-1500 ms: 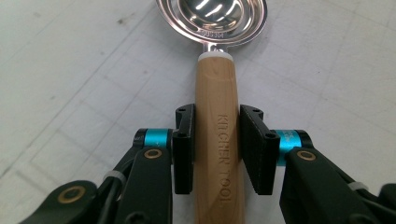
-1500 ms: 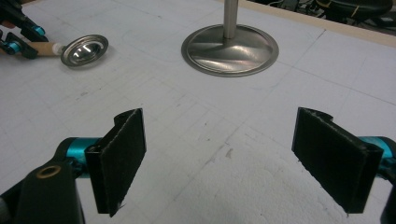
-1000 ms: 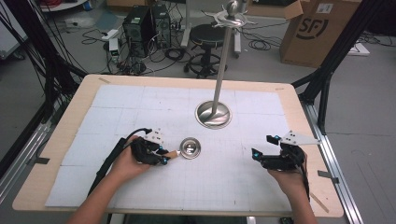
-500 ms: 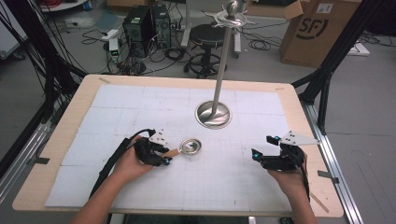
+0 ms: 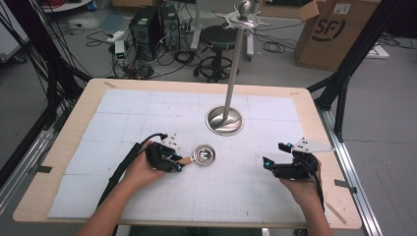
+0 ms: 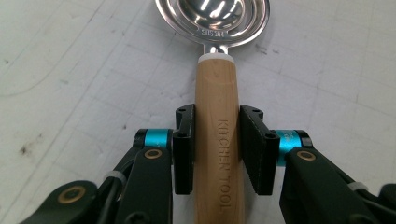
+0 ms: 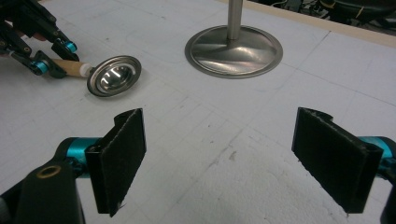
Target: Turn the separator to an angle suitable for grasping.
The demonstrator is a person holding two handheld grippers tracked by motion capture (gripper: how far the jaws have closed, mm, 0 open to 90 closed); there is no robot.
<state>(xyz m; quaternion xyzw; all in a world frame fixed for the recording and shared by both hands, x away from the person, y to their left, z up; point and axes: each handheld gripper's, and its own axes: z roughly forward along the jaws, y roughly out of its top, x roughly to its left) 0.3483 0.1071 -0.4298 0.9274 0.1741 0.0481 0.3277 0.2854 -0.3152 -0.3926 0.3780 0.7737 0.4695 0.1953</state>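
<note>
Left gripper [image 5: 178, 162] is clamped on the wooden handle [image 6: 218, 140] of a small steel strainer [image 5: 203, 154]; its jaws were just closing, and in the left gripper view both black pads [image 6: 184, 149] press the handle's 2 sides, about midway along it. The handle reads "KITCHEN TOOL" along its length, and the steel neck beyond a white collar is stamped "SUS 304".

The strainer's long axis runs from the gripper out toward the bowl. In the high view that line lies nearly level across the mat [image 5: 147, 113], handle end at the left, bowl end at the right and slightly farther from the person. The round bowl sits over the mat with its open face tipped toward the right gripper [image 5: 278, 155], as the right gripper view shows [image 7: 113, 75].

The strainer is near the table's middle, in front of the round base [image 5: 224, 121] of a steel stand whose pole [image 5: 235, 64] rises behind it, apart from it.

Right gripper is spread wide with nothing between its pads [image 7: 119, 156], well apart from the strainer.
</note>
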